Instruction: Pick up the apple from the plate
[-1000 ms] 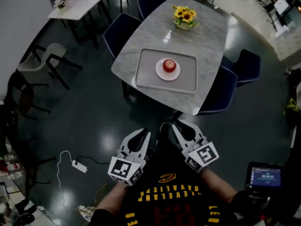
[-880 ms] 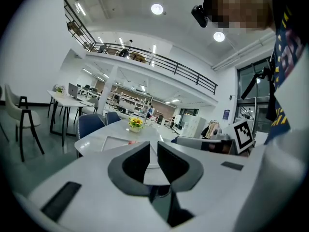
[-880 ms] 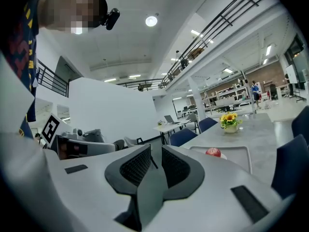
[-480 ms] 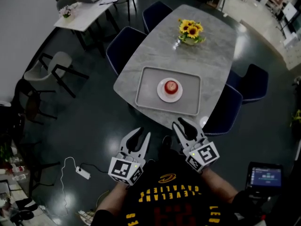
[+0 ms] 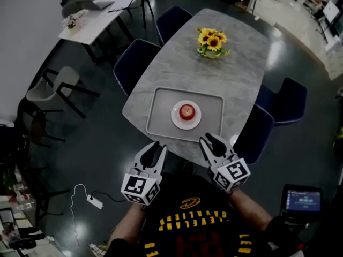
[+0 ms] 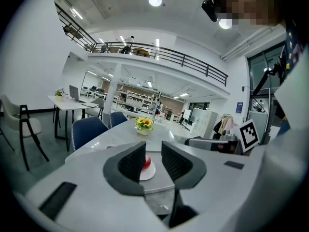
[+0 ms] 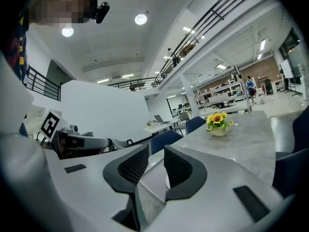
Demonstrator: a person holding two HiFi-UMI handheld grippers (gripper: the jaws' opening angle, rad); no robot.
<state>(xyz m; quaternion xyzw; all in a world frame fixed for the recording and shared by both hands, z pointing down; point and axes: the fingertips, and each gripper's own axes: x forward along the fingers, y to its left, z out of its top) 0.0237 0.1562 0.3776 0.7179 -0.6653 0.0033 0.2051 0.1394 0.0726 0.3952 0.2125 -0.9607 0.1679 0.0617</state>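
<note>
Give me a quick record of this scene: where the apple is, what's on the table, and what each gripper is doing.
apple: red, on the plate, untouched
plate: white, in the middle of the tray
tray: grey, at the near end of the table
flowers: yellow, at the table's far end
left gripper: fingers apart, empty, by the table's near edge
right gripper: fingers apart, empty, by the table's near edge
task: apple not yet picked up

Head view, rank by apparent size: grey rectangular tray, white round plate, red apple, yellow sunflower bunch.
Grey rectangular tray, largest.
White round plate and yellow sunflower bunch: about alike, unranked.
Red apple, smallest.
</note>
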